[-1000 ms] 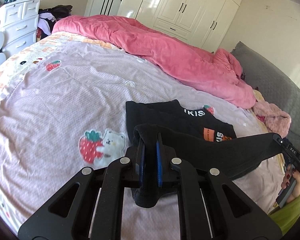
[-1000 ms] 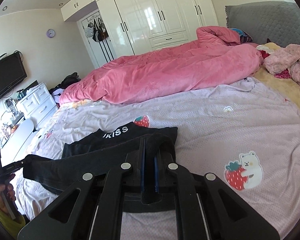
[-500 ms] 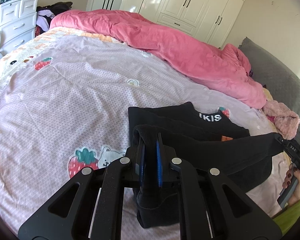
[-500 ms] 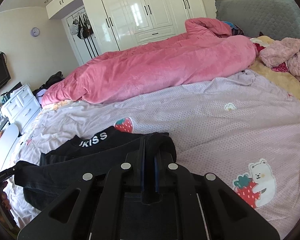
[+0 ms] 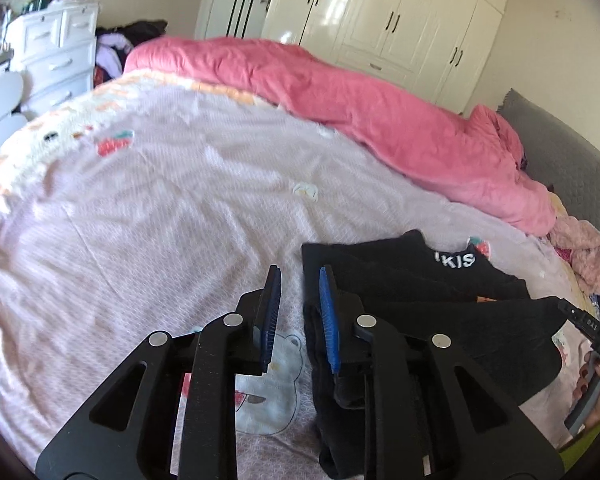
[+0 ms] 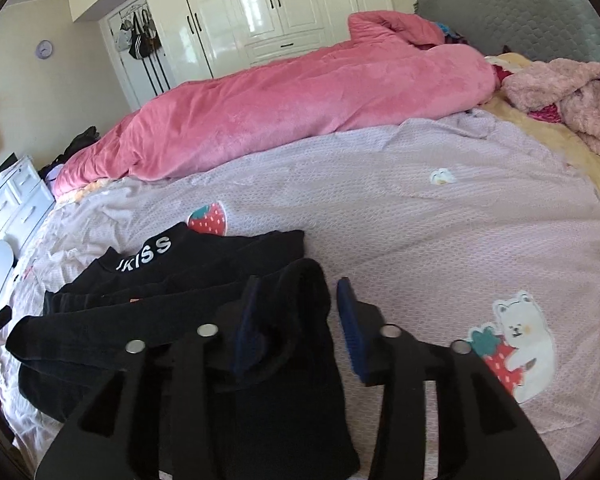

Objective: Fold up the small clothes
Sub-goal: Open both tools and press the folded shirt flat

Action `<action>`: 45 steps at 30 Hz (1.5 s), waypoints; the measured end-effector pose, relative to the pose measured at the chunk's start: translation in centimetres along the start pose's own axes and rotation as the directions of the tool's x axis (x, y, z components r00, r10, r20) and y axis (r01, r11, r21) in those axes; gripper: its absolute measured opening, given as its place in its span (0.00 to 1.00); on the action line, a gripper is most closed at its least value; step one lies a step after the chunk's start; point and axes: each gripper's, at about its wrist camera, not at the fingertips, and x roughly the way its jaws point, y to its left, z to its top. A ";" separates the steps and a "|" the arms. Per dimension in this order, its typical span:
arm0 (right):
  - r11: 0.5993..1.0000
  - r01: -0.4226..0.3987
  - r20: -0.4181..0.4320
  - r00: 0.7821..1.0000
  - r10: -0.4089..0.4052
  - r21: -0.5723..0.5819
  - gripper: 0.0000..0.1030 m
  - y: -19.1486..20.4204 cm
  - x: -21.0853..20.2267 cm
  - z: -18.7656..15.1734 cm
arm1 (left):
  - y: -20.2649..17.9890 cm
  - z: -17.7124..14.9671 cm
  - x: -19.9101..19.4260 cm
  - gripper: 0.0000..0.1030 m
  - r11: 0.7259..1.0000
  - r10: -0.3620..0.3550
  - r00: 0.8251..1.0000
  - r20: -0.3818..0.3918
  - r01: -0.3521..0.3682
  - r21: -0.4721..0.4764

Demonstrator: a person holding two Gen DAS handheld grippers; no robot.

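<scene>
Both the left gripper (image 5: 300,276) and the right gripper (image 6: 298,286) have their fingers spread apart, holding nothing, above the black garment (image 6: 204,280) lying folded on the near part of the lilac bedsheet (image 6: 440,232).

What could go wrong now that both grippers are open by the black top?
The folded-over hem of the black top lies loose between the open fingers of the right gripper, so pulling back may snag it and undo the fold. The left gripper has one finger against the fabric's edge, so a sideways move could drag the fold askew.
</scene>
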 end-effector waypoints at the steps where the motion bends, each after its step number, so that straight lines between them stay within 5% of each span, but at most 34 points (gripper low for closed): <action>1: 1.000 -0.004 0.011 1.000 0.004 -0.006 0.39 0.1 -0.6 0.0 | -0.4 0.0 -0.4 0.12 1.000 -0.008 1.000 0.003 0.008 0.017; 4: 0.996 -0.075 0.028 0.997 0.077 -0.050 0.39 1.3 -2.4 0.0 | -2.7 -0.3 -1.6 0.25 0.994 -0.060 0.998 -0.011 0.061 0.096; 12: 0.915 -0.316 -0.125 0.948 0.294 -0.251 0.39 7.8 -3.2 -2.8 | -8.9 -4.7 -1.4 0.27 0.931 -0.183 0.968 -0.172 0.227 0.286; 18: 0.878 -0.363 -0.232 0.925 0.300 -0.312 0.39 10.5 -1.8 -4.6 | -10.2 -8.0 2.1 0.27 0.912 -0.131 0.947 -0.294 0.232 0.339; 23: 0.837 -0.402 -0.330 0.900 0.286 -0.371 0.39 12.6 -0.6 -6.8 | -10.6 -8.7 2.6 0.27 0.890 -0.063 0.965 -0.253 0.170 0.424; 36: 0.841 -0.321 -0.280 0.936 0.213 -0.434 0.38 13.7 1.2 -7.9 | -10.1 -7.0 2.7 0.27 0.902 -0.062 0.978 -0.201 0.141 0.409; 40: 0.844 -0.300 -0.259 0.945 0.200 -0.445 0.37 14.2 2.3 -6.9 | -10.1 -5.9 3.3 0.40 0.907 -0.056 0.983 -0.172 0.122 0.402; 45: 0.849 -0.241 -0.199 0.966 0.164 -0.469 0.37 14.7 3.3 -5.0 | -9.0 -4.4 4.6 0.40 0.929 -0.059 0.984 -0.170 0.116 0.352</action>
